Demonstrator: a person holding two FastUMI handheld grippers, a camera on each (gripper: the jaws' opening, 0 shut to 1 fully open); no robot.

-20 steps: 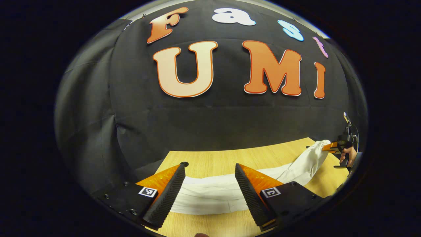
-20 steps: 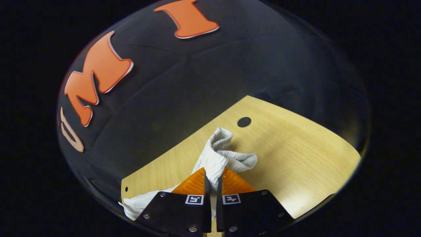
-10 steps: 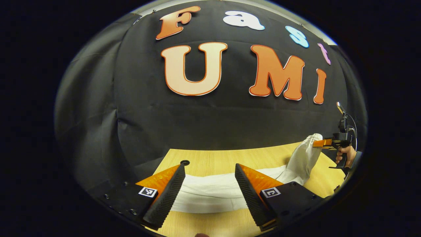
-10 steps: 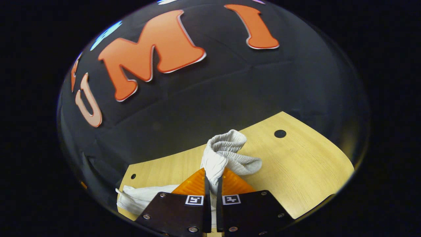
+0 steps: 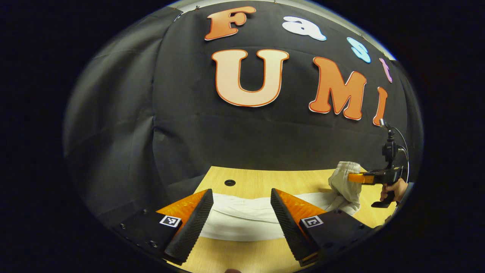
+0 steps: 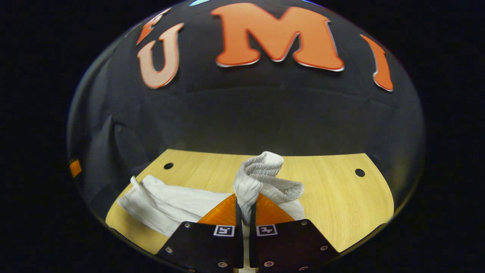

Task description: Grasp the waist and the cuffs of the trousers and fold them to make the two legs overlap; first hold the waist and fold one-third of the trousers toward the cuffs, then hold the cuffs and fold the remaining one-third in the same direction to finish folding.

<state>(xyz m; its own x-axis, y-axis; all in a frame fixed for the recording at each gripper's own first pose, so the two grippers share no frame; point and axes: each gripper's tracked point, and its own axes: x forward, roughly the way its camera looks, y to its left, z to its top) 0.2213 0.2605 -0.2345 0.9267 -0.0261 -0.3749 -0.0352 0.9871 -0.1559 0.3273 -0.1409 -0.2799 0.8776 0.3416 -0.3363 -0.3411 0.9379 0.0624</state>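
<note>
White trousers (image 5: pixel 242 218) lie stretched across the wooden table (image 5: pixel 265 182). My left gripper (image 5: pixel 242 212) hovers open over their cuff end, one finger on each side of the cloth without pressing it. In the right gripper view my right gripper (image 6: pixel 245 203) is shut on the ribbed waistband (image 6: pixel 261 174), which bunches up above the fingertips; the legs (image 6: pixel 163 204) trail off to the left on the table (image 6: pixel 333 197). In the left gripper view that right gripper (image 5: pixel 358 178), held by a hand (image 5: pixel 392 189), lifts the waist end (image 5: pixel 344 182) off the table at the far right.
Black cloth walls the booth behind the table. Small round holes mark the tabletop (image 5: pixel 229 182), (image 6: pixel 360 172), (image 6: pixel 168 165). Bare wood lies to the right of the waistband in the right gripper view.
The right gripper has swung round with the waistband and carried it leftward over the legs, closer to the left gripper. The left gripper stays open over the cuff end.
</note>
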